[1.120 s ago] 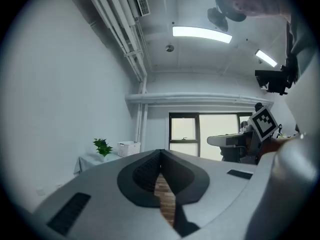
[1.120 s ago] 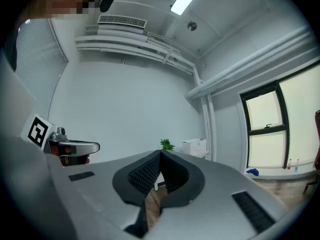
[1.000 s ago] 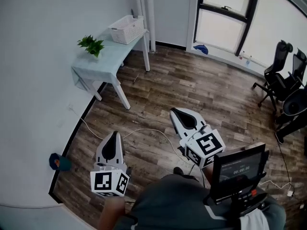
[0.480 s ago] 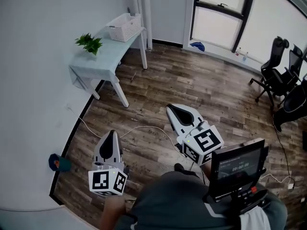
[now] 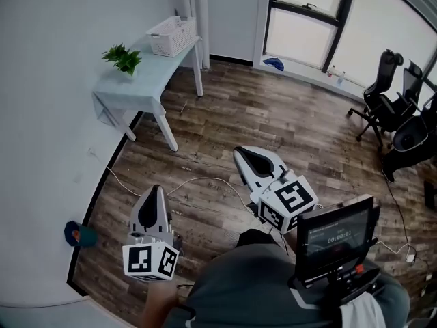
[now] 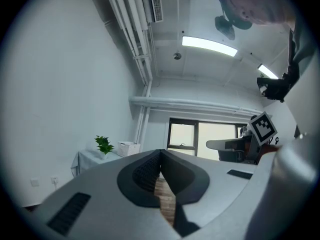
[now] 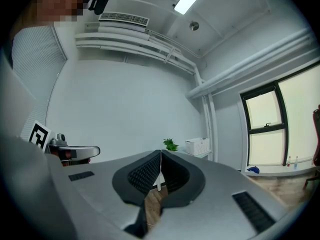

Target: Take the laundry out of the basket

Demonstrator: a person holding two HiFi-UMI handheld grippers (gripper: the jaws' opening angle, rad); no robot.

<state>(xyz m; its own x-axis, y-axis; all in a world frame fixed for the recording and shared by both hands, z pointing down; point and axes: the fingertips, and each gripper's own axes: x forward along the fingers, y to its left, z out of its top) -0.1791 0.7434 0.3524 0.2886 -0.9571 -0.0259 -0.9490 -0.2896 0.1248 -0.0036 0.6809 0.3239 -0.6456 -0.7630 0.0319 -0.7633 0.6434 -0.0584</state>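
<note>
- Wood-plank floor [image 5: 287, 135] fills a pale-walled room, with tall windows [image 5: 300, 36] along the far side and dark office chairs [image 5: 386, 108] parked at the right.
- A white basket [image 5: 171, 36] stands on the far end of a light blue tabletop [image 5: 133, 84] set against the left wall, close to the corner pipes. Its contents cannot be made out from this far off.
- A small green potted plant [image 5: 121, 58] sits on the same tabletop, nearer the person than the basket and apart from it.
- The left tongs [image 5: 154, 190] are held low over the floor, pointing roughly toward the tabletop and well short of it. In the left gripper view the jaws are pressed together with nothing between them.
- The right tongs [image 5: 237, 152] hover beside them, slightly farther forward. In the right gripper view their ribbed pads [image 7: 145, 174] meet at the tip, and they grip nothing.
- Both gripper views look across the room at the basket and the plant, small in the distance.
- A white cable [image 5: 205, 182] trails over the planks between the tongs. A blue object [image 5: 80, 234] lies by the left wall, and another blue item [image 5: 273, 63] lies below the windows.
- A screen unit [image 5: 334, 234] hangs at the person's chest, at the bottom of the head view.
</note>
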